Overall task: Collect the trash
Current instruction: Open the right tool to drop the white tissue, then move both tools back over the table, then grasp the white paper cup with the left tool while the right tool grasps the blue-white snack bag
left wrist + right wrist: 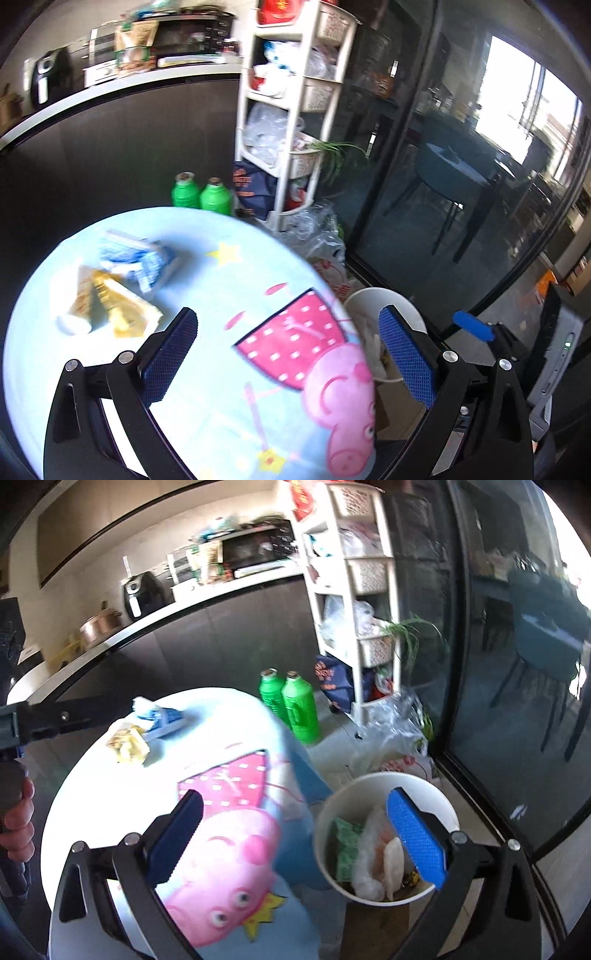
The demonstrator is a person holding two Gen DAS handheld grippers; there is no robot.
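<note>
A round table [207, 236] [110, 797] wears a light blue cartoon cloth. On its far left lie a yellow wrapper [114, 306] [127, 742] and a blue-and-white crumpled packet [136, 258] [159, 716]. Beside the table's right edge stands a white bin [369, 786] [376, 299] holding a green wrapper [345, 845] and clear plastic trash [373, 853]. My left gripper [288, 354] hovers open over the cloth, nothing between its fingers. My right gripper [295, 834] is open above the table edge and the bin, holding nothing.
Two green bottles [199, 195] [291, 701] stand on the floor behind the table. A white shelf rack [291, 96] [354, 590] with bags, loose plastic bags [399, 731] and a glass sliding door [443, 166] lie to the right. A hand [16, 819] grips the other tool at left.
</note>
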